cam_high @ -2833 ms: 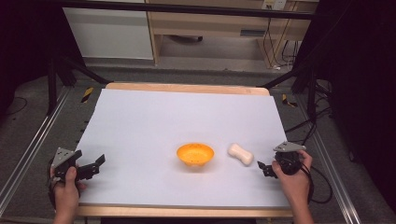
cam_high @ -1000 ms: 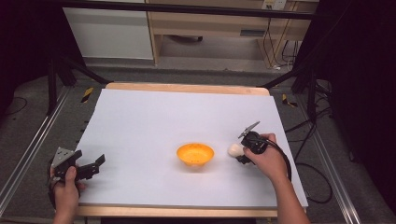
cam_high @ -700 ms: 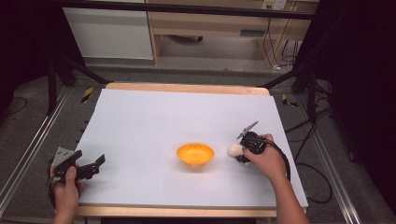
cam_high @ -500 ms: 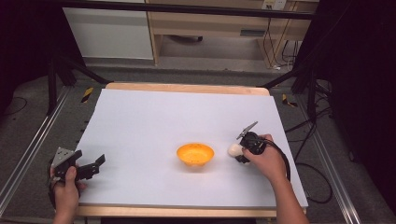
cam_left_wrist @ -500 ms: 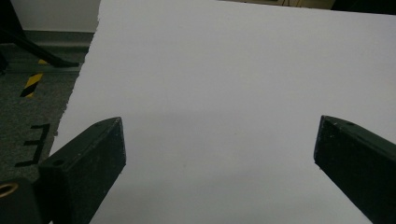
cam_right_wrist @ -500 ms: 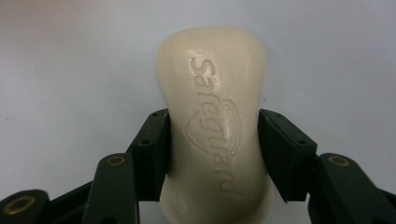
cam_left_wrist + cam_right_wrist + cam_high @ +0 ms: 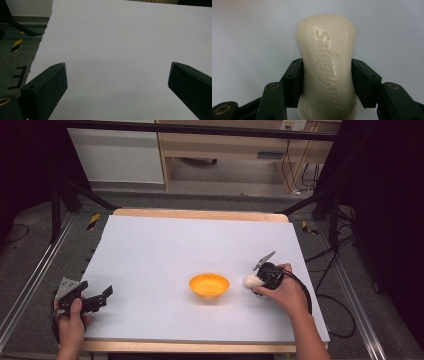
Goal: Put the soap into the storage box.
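A cream bar of soap (image 7: 327, 50) with an embossed brand name lies on the white table sheet (image 7: 200, 245), just right of an orange bowl (image 7: 209, 285). My right gripper (image 7: 328, 82) has just closed its jaws on the soap, and both black pads press its narrow middle. In the high view the right gripper (image 7: 257, 281) points left toward the bowl, with the soap (image 7: 250, 280) sticking out of it. My left gripper (image 7: 95, 297) rests at the table's front left corner. Its jaws (image 7: 117, 85) stand wide apart over bare sheet.
The white sheet covers a wooden table whose far edge (image 7: 200, 214) shows as a tan strip. Metal rails (image 7: 30, 280) run along both sides, with grey floor and black cables (image 7: 330, 300) at the right. A cabinet (image 7: 115, 155) stands behind.
My right hand has come in from the table's right edge to the soap and taken hold of it. Over the last second it stays put. The left hand has not moved.
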{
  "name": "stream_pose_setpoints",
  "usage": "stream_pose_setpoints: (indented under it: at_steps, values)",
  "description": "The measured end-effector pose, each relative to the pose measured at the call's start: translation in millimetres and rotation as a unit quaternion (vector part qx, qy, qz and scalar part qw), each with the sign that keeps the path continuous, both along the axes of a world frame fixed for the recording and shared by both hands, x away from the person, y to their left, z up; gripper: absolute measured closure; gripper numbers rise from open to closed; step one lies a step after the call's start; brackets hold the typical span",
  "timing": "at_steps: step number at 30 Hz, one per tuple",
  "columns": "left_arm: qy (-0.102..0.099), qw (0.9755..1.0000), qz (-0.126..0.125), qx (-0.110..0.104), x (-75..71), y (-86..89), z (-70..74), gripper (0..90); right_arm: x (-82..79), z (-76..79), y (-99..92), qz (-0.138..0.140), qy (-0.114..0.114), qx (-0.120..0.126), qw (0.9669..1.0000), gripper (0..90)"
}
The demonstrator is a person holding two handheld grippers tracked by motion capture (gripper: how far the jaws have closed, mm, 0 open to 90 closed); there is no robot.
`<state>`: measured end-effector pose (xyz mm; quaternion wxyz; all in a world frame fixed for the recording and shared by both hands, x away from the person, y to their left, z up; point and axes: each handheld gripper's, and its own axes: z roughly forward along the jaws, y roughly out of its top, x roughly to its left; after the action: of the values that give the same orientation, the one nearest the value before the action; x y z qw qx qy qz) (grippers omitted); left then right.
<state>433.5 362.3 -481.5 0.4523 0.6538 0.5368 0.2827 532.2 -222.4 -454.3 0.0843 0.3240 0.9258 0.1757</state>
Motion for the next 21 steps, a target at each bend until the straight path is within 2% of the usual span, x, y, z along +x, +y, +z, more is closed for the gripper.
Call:
stream_pose_setpoints:
  at_steps: [5,10,17,21]
  values:
    - [0.002,1.0,-0.001,0.001,0.4,-0.3,0.0,1.8,1.4,-0.6,-1.4,-0.007,0.006,0.008,0.9999,46.4]
    - [0.001,1.0,-0.001,0.001,0.3,-0.1,0.0,1.9,2.7,0.3,-0.2,-0.008,0.013,0.003,0.9999,46.9]
    - [0.001,1.0,-0.002,0.0,0.2,0.7,0.0,1.9,0.8,0.1,-2.6,0.005,0.001,0.015,0.9999,48.1]
    - [0.001,1.0,-0.002,-0.001,0.3,0.0,0.0,1.9,0.9,2.0,-1.8,0.014,-0.002,0.012,0.9998,49.4]
